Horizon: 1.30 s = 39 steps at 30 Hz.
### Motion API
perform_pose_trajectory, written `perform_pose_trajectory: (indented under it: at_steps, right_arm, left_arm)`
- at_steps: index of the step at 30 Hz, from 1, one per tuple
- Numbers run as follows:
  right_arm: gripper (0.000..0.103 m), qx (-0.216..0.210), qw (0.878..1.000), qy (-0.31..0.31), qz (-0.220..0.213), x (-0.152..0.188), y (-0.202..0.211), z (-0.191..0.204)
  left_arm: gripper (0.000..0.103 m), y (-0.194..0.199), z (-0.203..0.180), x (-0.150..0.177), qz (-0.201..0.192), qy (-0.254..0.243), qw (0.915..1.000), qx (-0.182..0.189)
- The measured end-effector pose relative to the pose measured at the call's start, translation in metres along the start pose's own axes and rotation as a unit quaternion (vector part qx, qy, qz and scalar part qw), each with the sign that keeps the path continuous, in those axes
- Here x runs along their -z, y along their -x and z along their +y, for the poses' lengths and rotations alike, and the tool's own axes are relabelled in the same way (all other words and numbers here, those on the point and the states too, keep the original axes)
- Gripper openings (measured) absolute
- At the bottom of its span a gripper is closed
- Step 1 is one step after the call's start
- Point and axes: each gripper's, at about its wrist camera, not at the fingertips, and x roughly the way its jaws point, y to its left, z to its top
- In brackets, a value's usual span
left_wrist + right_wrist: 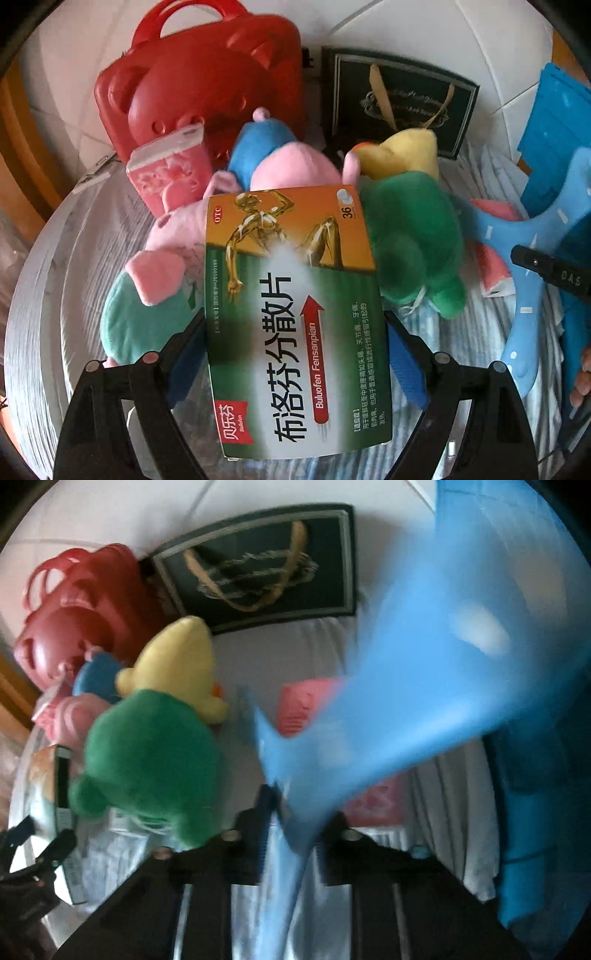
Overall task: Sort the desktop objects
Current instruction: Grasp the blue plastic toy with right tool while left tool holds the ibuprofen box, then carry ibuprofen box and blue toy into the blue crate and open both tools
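Observation:
My left gripper (295, 328) is shut on a green and orange medicine box (295, 321) and holds it above the striped cloth, in front of a pink plush toy (173, 240) and a green and yellow plush toy (413, 221). My right gripper (288, 805) is shut on a light blue plastic hanger (388, 720), which is blurred with motion; the hanger also shows at the right of the left wrist view (532, 284). The green and yellow plush (155, 738) lies left of the right gripper.
A red bear-shaped case (207, 85) and a dark green gift bag (399, 99) stand at the back. Pink tissue packs (170, 177) lie by the red case and under the hanger (306, 705). A blue folder stack (554, 136) is at the right.

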Motion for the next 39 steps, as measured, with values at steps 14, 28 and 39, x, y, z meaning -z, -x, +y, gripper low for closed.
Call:
perform_pose_trajectory:
  at_steps: [14, 28, 39]
  right_arm:
    - [0.008, -0.024, 0.989, 0.042, -0.139, 0.023, 0.184, 0.038]
    - [0.008, 0.021, 0.962, 0.001, -0.271, 0.079, 0.417, -0.033]
    - [0.008, 0.069, 0.953, -0.042, -0.291, 0.097, 0.491, -0.186]
  left_arm:
    - [0.088, 0.142, -0.011, 0.007, -0.116, -0.016, 0.9929, 0.021]
    - [0.088, 0.296, -0.128, 0.002, -0.219, -0.073, 0.9648, 0.125]
    - [0.088, 0.35, -0.294, 0.002, -0.236, -0.123, 0.9482, 0.174]
